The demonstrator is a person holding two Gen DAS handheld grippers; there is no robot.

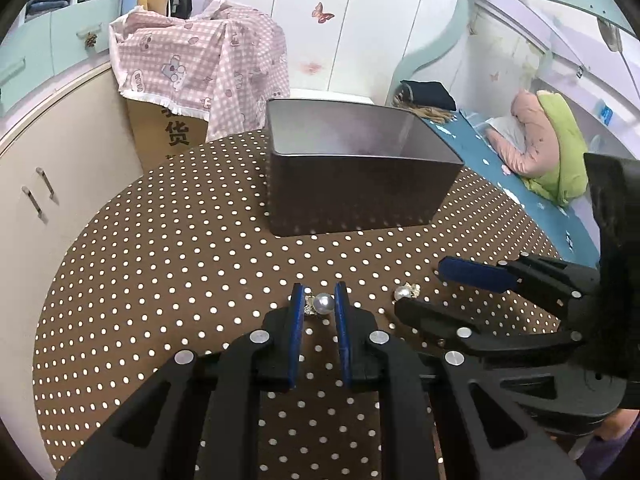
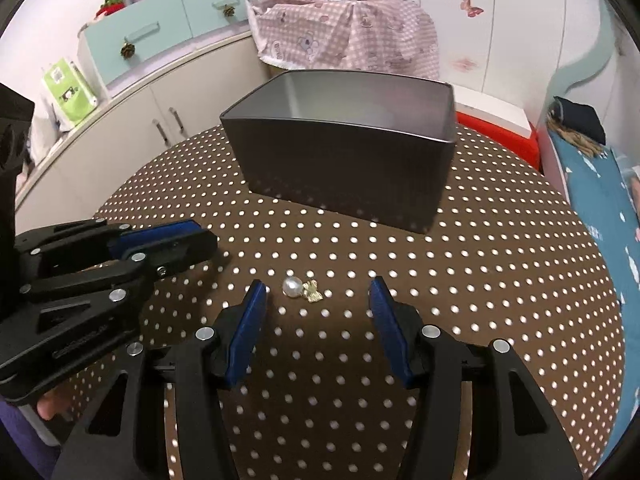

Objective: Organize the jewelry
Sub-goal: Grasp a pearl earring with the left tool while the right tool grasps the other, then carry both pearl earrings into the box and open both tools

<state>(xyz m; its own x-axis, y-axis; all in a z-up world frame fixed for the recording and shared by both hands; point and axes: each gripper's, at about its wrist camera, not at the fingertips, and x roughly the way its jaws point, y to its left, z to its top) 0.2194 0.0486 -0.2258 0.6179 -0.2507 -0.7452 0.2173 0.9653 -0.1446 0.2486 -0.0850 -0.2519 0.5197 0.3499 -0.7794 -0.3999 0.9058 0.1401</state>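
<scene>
**Left clamped, right open**

Left gripper [image 1: 320, 300] pinches a pearl earring [image 1: 322, 303] between its pads. Right gripper [image 2: 318, 294] stands half open, empty, second earring [image 2: 298, 289] on the cloth [image 2: 480, 300] between its fingers. Box [image 2: 344, 148] behind.

From my left wrist camera, the only writing I can read stands on the side of the cardboard box [image 1: 168, 132] under the pink checked cloth [image 1: 200, 64]: one large dark Chinese character, 货. Above it I see the lower edge of another character, cut off by the cloth's fringe, and below it a further mark too cropped to read. In my right wrist camera, a green and white bag [image 2: 68, 88] by the cabinet carries a small square printed pattern and tiny marks, which are too small for me to read.
</scene>
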